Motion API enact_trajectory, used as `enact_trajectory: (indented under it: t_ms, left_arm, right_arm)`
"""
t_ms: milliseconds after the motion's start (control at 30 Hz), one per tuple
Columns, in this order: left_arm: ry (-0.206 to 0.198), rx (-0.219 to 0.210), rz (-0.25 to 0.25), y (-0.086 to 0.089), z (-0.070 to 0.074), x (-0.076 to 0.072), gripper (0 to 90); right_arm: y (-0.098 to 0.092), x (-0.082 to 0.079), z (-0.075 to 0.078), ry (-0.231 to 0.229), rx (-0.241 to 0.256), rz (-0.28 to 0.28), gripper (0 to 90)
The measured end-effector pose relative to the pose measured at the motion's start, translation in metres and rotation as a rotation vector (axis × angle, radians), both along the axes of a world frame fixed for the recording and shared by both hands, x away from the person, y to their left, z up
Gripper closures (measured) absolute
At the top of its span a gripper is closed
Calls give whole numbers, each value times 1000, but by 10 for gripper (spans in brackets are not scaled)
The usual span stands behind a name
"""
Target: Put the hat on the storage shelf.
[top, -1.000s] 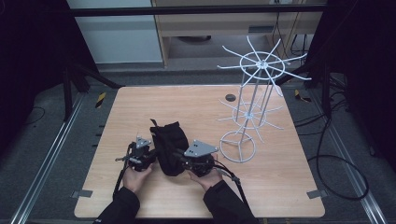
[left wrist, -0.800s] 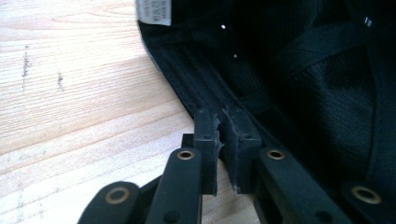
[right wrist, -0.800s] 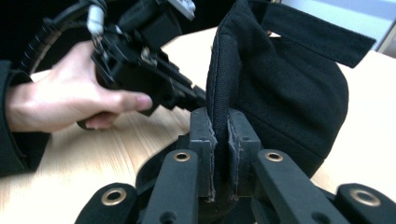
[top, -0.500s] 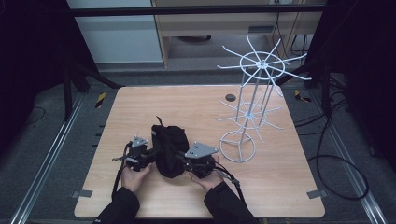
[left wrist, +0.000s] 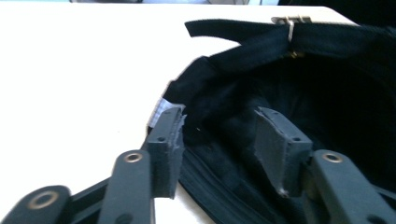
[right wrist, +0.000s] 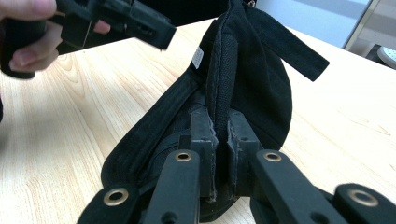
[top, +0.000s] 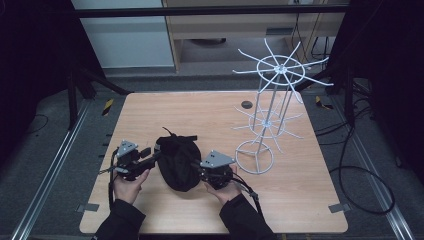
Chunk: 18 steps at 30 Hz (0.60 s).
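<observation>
Since a second ago I have drawn both hands and the black cap a little toward my edge of the table, and the cap sits lower and flatter between them. My right claw is clenched on a padded fold of the cap, the pads squeezing it from both sides; in the high view that claw is half hidden under its grey plate and my hand. My left claw stands released, its two pads spread apart, one pad at the cap's rim by a small white label, the other over the dark inside; I cannot tell whether either pad touches cloth. The cap's strap and metal buckle run across the top of the left claw's view, where the cap's far side is cut off. Inside, the cap is too dark to make out. The white wire rack stands near the cap, on the table's right side.
</observation>
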<state>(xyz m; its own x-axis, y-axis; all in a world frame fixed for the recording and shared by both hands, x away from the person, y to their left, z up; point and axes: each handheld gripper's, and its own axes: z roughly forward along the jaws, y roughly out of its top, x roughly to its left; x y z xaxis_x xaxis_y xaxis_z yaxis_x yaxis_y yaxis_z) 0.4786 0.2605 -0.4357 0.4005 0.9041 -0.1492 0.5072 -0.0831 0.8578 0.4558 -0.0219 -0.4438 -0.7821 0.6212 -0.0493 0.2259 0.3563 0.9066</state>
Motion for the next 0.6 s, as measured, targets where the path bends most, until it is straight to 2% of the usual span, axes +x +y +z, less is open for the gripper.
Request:
enact_trajectory:
  t_ms: [100, 200, 400, 567, 600]
  left_arm:
    - [7, -17, -4, 1, 2, 1, 477]
    - [25, -34, -31, -2, 6, -1, 469]
    - [-1, -80, -90, -14, 25, -9, 442]
    - [-9, -96, -116, -26, 31, -12, 408]
    - [-20, -101, -129, -34, 36, -14, 400]
  right_arm:
    - [0, 0, 0, -2, -1, -5, 838]
    - [-1, 0, 1, -7, 1, -7, 838]
    - [0, -2, 1, -11, -3, 0, 837]
    - [0, -2, 1, -10, -4, 1, 837]
    - [1, -2, 1, -10, -5, 2, 836]
